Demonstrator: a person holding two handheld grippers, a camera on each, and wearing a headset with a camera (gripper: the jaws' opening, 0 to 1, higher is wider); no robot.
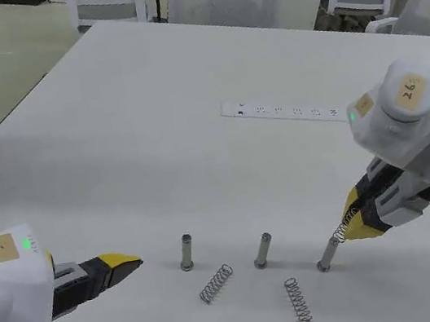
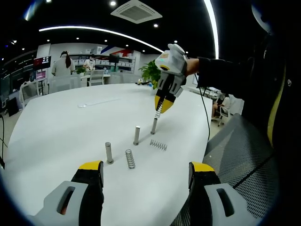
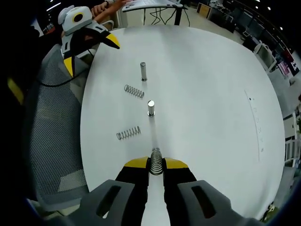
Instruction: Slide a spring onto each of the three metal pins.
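On the smooth white worktop (image 1: 151, 122), three short cylindrical metal pins stand upright: left pin (image 1: 186, 252), middle pin (image 1: 262, 250), right pin (image 1: 327, 253). Two coiled wire springs (image 1: 216, 283) lie loose beside them. The right gripper (image 1: 356, 224) pinches a third spring (image 1: 342, 228) at the right pin's top; whether it is threaded on is unclear. The left gripper (image 1: 161, 306) is spread and partly cut off.

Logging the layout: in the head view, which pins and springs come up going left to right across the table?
left pin → loose spring → middle pin → second loose spring → right pin → held spring in the right gripper
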